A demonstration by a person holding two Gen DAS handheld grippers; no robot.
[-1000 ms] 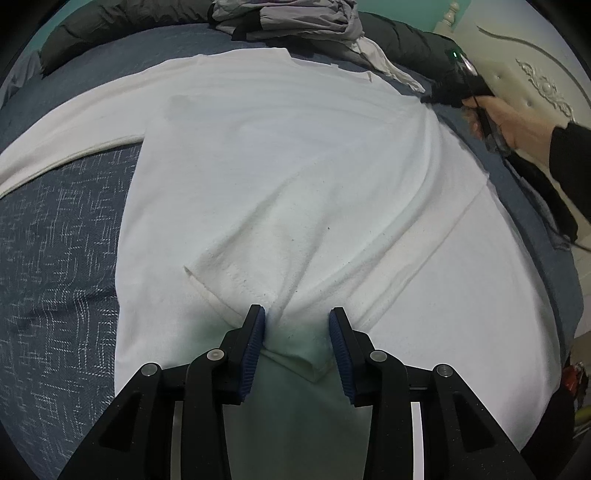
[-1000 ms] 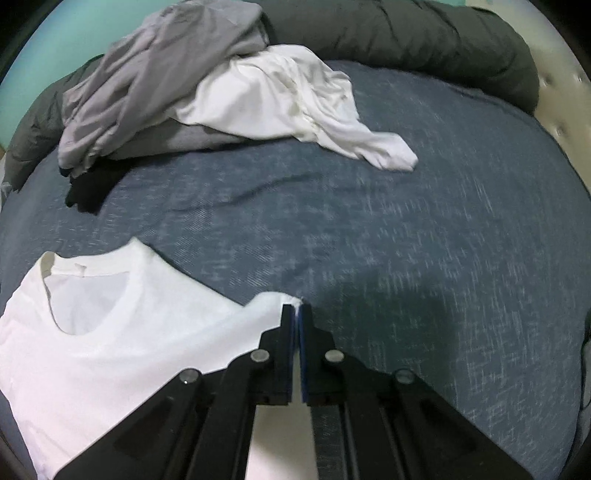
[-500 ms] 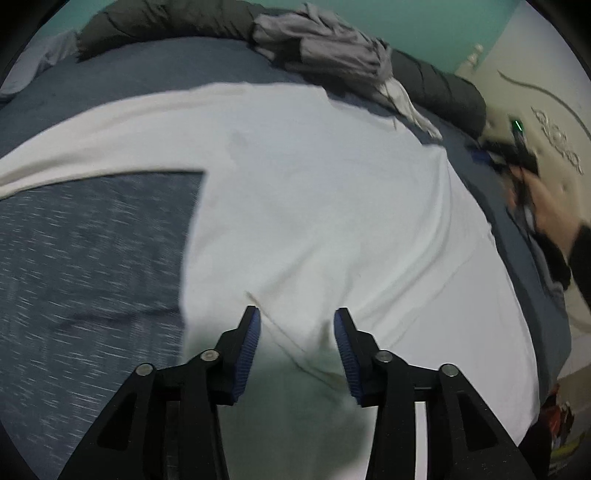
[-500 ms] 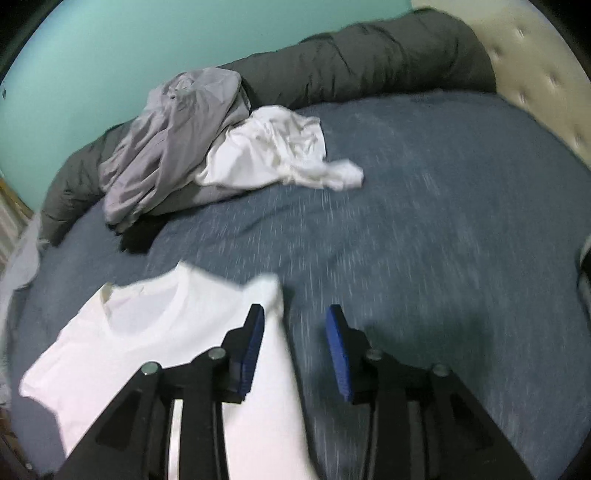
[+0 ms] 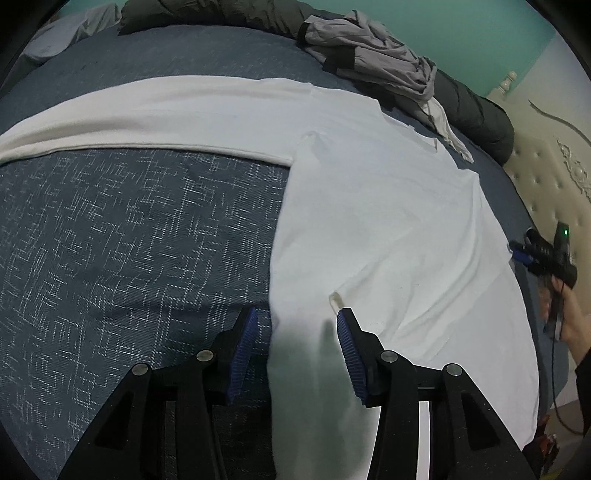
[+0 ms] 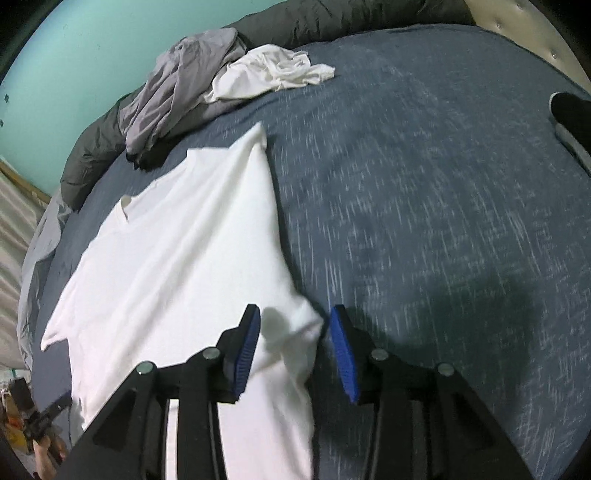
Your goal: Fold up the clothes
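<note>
Since a second ago the right gripper [image 6: 293, 345] has let go of the shirt's corner; its jaws, then pressed together, now stand apart and are opening, cloth edge lying loose between the pads, unpinched. Left gripper [image 5: 295, 345] has slid toward the shirt's side edge; more bare bedspread shows at left of its view than before.

Shirt [image 5: 388, 206], white, long-sleeved, lies flat on the bed, centre-right in the left view, lower left in the right view. One sleeve [image 5: 147, 110] stretches out toward the left edge of frame. Left jaws spread, the shirt's side edge between them, pads not pressing.

Bedspread [image 5: 129, 240]: blue-grey, flecked white. Pile of clothes [image 6: 192, 74], grey and white, at upper centre of the right view, against a dark rolled duvet [image 5: 229, 14] along the far side. Tufted cream headboard [image 5: 546, 184] at right of the left view. Teal wall [image 6: 74, 55] behind. The person's hand [image 5: 572, 317] on the right gripper's handle shows at the right edge.

No containers seen.
</note>
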